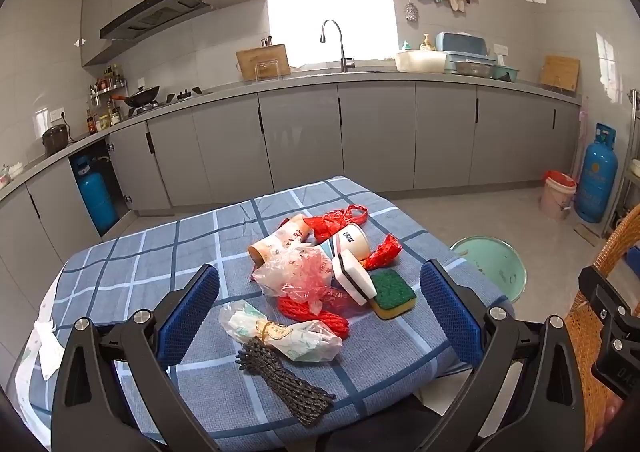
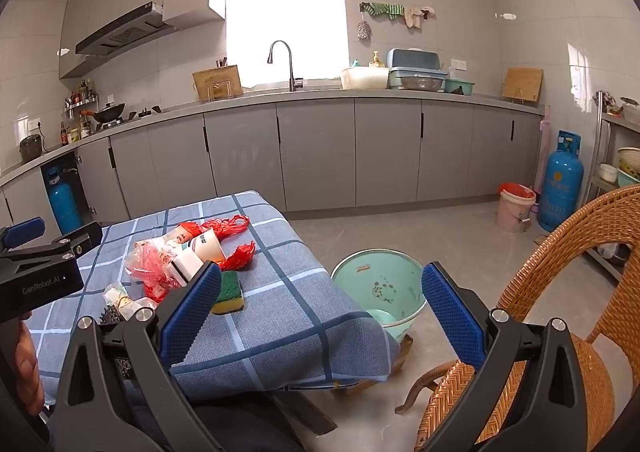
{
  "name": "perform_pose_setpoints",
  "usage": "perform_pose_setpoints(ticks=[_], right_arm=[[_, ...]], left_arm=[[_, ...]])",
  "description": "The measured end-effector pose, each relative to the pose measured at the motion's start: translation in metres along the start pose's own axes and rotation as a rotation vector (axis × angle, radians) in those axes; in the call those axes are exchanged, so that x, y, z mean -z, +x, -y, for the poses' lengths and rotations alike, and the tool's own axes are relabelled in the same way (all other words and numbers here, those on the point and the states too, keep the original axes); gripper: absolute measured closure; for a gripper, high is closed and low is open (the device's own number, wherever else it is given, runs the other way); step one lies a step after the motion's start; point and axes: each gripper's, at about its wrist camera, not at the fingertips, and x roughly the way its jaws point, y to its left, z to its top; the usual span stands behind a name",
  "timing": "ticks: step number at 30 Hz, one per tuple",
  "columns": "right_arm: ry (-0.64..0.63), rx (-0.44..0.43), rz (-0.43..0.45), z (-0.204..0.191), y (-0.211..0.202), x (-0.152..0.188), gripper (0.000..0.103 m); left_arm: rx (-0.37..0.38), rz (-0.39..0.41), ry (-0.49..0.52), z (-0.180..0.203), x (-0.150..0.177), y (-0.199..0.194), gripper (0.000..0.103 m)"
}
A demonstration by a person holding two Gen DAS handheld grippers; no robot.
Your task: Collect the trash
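Both tools, left tool [image 1: 320, 308] and right tool [image 2: 322, 310], gape wide and empty. Trash pile [image 1: 316, 280] sits on the counter [image 1: 160, 252]; bin [image 2: 376, 288] stands beside. Flimsy plastic bags [image 1: 296, 272] may slip or drag neighbouring items off.

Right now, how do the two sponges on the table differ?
The white sponge has a dark stripe through its middle; the green sponge has a yellow underside. The white sponge lies tilted, propped on the pile, overlapping the green sponge, which lies flat on the tablecloth. Both are rectangular blocks, side by side.
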Motion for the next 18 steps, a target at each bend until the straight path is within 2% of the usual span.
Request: perform_pose_setpoints(ticks=[18], right_arm=[[0.001, -0.002, -0.002, -0.0014, 0.0016, 0.0003, 0.005]], left_arm=[[-0.003, 0.000, -0.002, -0.0012, -0.0001, 0.0001, 0.004]])
